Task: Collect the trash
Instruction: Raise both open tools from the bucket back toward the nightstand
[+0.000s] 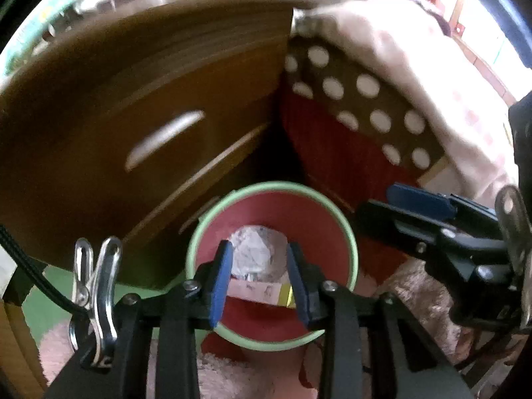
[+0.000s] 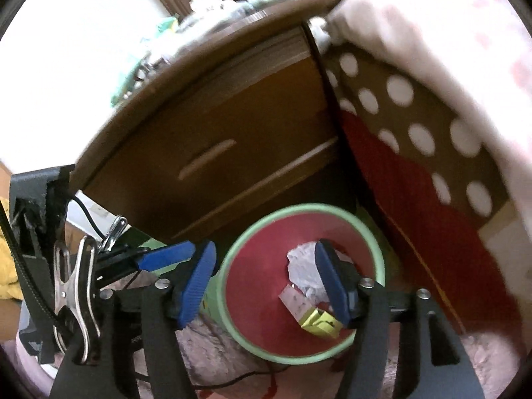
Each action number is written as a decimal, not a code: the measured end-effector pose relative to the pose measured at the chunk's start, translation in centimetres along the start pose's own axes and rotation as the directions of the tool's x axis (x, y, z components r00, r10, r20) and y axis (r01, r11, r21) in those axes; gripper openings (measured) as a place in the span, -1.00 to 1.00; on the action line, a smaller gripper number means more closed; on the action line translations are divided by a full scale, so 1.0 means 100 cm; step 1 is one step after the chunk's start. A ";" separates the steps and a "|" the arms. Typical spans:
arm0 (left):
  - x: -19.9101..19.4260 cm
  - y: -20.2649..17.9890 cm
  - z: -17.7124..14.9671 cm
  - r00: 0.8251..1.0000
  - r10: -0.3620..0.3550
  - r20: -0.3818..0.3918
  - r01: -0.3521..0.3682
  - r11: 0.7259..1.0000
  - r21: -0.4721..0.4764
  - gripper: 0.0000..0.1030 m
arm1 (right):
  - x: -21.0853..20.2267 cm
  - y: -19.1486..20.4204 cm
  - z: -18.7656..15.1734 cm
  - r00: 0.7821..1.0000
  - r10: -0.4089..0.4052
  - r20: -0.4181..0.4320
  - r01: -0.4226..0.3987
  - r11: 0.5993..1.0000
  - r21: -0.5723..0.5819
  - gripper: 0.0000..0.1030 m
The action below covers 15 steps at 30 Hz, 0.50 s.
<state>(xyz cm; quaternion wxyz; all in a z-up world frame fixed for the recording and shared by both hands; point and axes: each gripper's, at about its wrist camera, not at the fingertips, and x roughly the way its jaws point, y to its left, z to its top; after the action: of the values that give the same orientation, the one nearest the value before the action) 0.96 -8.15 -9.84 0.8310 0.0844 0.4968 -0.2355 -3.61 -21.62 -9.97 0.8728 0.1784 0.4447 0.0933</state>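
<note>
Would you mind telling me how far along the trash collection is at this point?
Done: crumpled white paper and a pink-and-yellow wrapper lie inside the green-rimmed bin. In hand: nothing; the left tool and right tool are open above it. Left: no loose trash shows on the pink rug.

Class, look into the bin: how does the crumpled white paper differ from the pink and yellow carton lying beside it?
The crumpled white paper is a wrinkled, shapeless wad, while the pink and yellow carton keeps flat faces and straight edges. The paper is plain whitish; the carton is two-coloured. In the right wrist view the paper lies farther into the bin, the carton nearer the camera. Both lie loose inside the red bin, held by neither gripper.
</note>
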 end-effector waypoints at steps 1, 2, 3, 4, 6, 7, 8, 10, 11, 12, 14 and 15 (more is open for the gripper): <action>-0.008 0.001 0.002 1.000 0.003 0.017 -0.003 1.000 -0.004 -0.31 | -0.001 0.004 0.003 1.000 0.000 0.007 0.000 1.000 -0.008 0.29; -0.015 0.002 0.005 0.999 0.005 0.033 -0.005 1.000 -0.009 -0.30 | -0.006 0.007 0.007 1.000 0.000 0.021 0.000 1.000 -0.019 0.34; -0.021 0.003 0.007 0.999 0.004 0.046 -0.004 1.000 -0.013 -0.30 | -0.013 0.009 0.009 0.999 0.000 0.034 0.001 1.000 -0.027 0.39; -0.031 0.005 0.009 0.998 0.004 0.064 -0.003 1.000 -0.018 -0.29 | -0.017 0.011 0.013 0.999 0.000 0.050 0.002 0.999 -0.036 0.43; -0.046 0.008 0.014 0.995 0.008 0.094 -0.006 1.000 -0.022 -0.27 | -0.026 0.016 0.019 0.997 -0.008 0.075 0.012 0.998 -0.056 0.56; -0.053 0.009 0.017 0.994 0.013 0.109 -0.011 1.000 -0.024 -0.26 | -0.031 0.019 0.023 0.996 -0.010 0.092 0.016 0.997 -0.070 0.57; -0.062 0.012 0.020 0.992 0.022 0.126 -0.019 0.999 -0.027 -0.25 | -0.036 0.022 0.026 0.994 -0.010 0.110 0.019 0.996 -0.086 0.57; -0.072 0.016 0.026 0.989 0.030 0.146 -0.026 0.999 -0.034 -0.24 | -0.043 0.027 0.030 0.993 -0.007 0.119 0.021 0.993 -0.116 0.57; -0.078 0.019 0.028 0.987 0.032 0.155 -0.027 0.999 -0.037 -0.24 | -0.045 0.031 0.033 0.992 -0.001 0.122 0.018 0.991 -0.134 0.57; -0.082 0.021 0.031 0.986 0.034 0.163 -0.028 0.999 -0.039 -0.24 | -0.048 0.035 0.037 0.992 0.001 0.128 0.018 0.989 -0.149 0.57; -0.090 0.026 0.036 0.984 0.039 0.176 -0.032 0.998 -0.045 -0.24 | -0.051 0.040 0.042 0.991 0.008 0.135 0.015 0.986 -0.168 0.57; -0.093 0.028 0.039 0.983 0.042 0.181 -0.034 0.998 -0.049 -0.24 | -0.053 0.043 0.046 0.990 0.014 0.138 0.011 0.984 -0.177 0.57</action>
<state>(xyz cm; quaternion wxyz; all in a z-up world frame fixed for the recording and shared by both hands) 1.70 -4.28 -0.15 0.8789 0.0532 0.4224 -0.2149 -3.01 -20.43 -1.86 0.9139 0.1064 0.3726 0.1207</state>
